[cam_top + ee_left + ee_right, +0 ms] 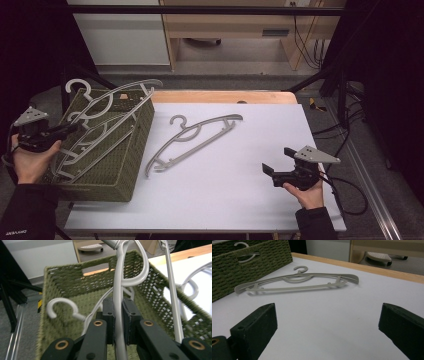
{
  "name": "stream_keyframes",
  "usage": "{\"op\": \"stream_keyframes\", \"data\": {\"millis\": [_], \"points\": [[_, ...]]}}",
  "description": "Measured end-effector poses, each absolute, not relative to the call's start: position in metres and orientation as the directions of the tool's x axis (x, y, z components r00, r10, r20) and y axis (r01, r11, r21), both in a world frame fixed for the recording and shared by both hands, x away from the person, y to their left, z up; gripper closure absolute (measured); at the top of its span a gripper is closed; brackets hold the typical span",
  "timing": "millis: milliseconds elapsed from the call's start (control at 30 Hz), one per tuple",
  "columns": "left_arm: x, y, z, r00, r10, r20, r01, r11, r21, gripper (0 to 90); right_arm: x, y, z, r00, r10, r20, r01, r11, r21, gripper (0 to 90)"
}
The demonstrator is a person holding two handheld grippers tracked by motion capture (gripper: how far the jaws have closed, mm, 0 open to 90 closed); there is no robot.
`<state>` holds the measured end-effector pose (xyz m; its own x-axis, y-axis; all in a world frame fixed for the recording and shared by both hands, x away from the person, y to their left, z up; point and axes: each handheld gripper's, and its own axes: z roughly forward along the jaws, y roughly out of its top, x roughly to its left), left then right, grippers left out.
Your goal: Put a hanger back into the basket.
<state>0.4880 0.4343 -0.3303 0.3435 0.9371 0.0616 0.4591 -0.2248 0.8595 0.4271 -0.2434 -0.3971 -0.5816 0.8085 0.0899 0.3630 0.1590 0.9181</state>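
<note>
A green woven basket [134, 155] sits on the left of the white table and holds several grey plastic hangers [102, 131]. My left gripper [70, 129] reaches over the basket's left rim. In the left gripper view its jaws [118, 307] are shut on the thin bar of one grey hanger [119, 282], which rises over the basket [75, 277]. Another hanger's hook [60, 305] lies inside to the left. One more grey hanger [192, 140] lies flat on the table mid-way. My right gripper [272, 172] rests at the right front, open and holding nothing, aimed at that hanger [297, 281].
The table's wooden far edge [225, 96] borders a floor with cabinets behind. Black frame posts and cables [345, 135] run along the right side. In the right gripper view the basket's side wall [249, 267] shows a handle slot.
</note>
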Motion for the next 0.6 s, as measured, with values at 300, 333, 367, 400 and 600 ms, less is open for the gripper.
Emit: {"op": "stream_keyframes", "data": {"millis": [300, 333, 367, 400, 600], "points": [[0.489, 0.452, -0.34, 0.307, 0.948, 0.081, 0.49, -0.231, 0.84, 81.7, 0.428, -0.242, -0.398, -0.578, 0.811, 0.091, 0.368, 0.16, 0.916, 2.2], [0.489, 0.453, -0.34, 0.306, 0.949, 0.079, 0.495, -0.23, 0.838, 81.8, 0.429, -0.242, -0.399, -0.577, 0.812, 0.087, 0.369, 0.164, 0.915, 2.2], [0.489, 0.455, -0.341, 0.303, 0.949, 0.087, 0.495, -0.235, 0.837, 81.8, 0.429, -0.241, -0.399, -0.577, 0.812, 0.088, 0.37, 0.164, 0.915, 2.2], [0.489, 0.456, -0.341, 0.301, 0.95, 0.083, 0.497, -0.231, 0.837, 81.8, 0.429, -0.241, -0.399, -0.58, 0.81, 0.089, 0.371, 0.165, 0.914, 2.2], [0.49, 0.465, -0.345, 0.292, 0.954, 0.067, 0.501, -0.212, 0.839, 81.7, 0.428, -0.241, -0.399, -0.581, 0.809, 0.088, 0.371, 0.167, 0.914, 2.2]]}}
